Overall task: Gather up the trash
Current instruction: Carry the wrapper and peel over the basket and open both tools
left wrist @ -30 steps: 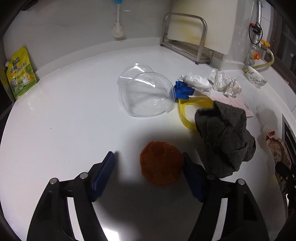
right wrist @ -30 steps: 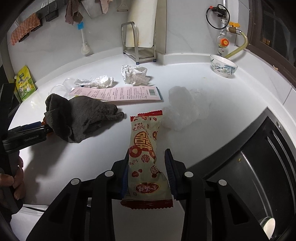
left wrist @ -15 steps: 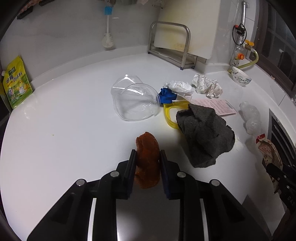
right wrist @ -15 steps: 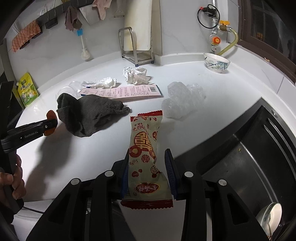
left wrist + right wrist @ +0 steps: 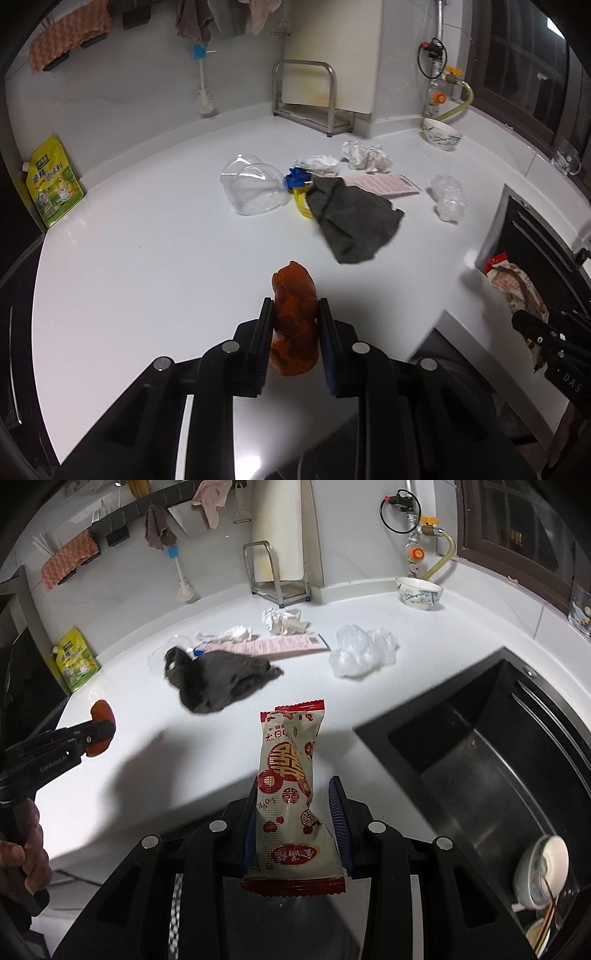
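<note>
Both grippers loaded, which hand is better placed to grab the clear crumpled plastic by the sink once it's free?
Right, probably. The clear crumpled plastic lies on the sink side of the counter, nearer the right gripper, which holds the snack wrapper. The left gripper, clamping the orange peel, would have to cross the grey cloth.

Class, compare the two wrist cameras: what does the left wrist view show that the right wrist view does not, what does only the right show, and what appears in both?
Only the left wrist view: the clear plastic cup in full, with the yellow thing next to it, and the orange peel squeezed whole in the left gripper.

Only the right wrist view: the inside of the dark sink, dishes at its bottom, and the snack wrapper's printed front in the right gripper.

Both: the grey cloth, pink paper, crumpled paper, plastic wrap, bowl and green pouch.
</note>
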Available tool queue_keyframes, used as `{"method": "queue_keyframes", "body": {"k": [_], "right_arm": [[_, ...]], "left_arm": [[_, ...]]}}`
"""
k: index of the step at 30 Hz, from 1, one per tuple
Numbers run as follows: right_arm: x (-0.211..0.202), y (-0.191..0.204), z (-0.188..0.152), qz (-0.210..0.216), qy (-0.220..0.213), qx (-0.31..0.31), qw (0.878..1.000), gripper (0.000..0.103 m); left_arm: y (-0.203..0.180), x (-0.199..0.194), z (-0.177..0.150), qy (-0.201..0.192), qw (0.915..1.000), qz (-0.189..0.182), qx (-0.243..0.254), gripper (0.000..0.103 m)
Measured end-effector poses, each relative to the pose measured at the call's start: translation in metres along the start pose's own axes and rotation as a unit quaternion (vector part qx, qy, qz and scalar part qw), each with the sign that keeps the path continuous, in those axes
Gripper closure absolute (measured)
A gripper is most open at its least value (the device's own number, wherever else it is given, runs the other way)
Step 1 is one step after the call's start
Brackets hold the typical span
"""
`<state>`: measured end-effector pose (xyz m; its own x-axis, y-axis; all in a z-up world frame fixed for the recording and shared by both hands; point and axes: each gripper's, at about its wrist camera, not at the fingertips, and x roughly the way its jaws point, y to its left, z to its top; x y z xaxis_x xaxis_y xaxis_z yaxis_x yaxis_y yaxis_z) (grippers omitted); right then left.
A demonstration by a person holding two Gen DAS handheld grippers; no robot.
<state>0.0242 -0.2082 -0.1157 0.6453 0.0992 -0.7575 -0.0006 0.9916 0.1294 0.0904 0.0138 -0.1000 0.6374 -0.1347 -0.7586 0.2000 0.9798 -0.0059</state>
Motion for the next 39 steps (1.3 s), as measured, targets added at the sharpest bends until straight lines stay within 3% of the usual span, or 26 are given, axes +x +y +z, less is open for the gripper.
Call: {"method": "queue_keyframes", "body": {"k": [13,26,39], "right_arm": [[-0.049,-0.008,-0.077,0.041,0.058,0.004,0.997,0.069],[-0.034,-0.007,-0.122,0.065,0.112,0.005,0.992,0.069],[-0.008,-0.001,-0.136,0.092,0.147,0.005,0.985,0.069]], "left_arm": [[-0.063,-0.059,-0.068,0.021,0.9994,-0.023,0.015,0.08],[-0.104,-0.036,-0.127,0.093,0.9947,-0.029,0.032,0.08],[-0.097,-0.017,-0.149,0.135,0.9906,-0.02,0.012,0.075]]}}
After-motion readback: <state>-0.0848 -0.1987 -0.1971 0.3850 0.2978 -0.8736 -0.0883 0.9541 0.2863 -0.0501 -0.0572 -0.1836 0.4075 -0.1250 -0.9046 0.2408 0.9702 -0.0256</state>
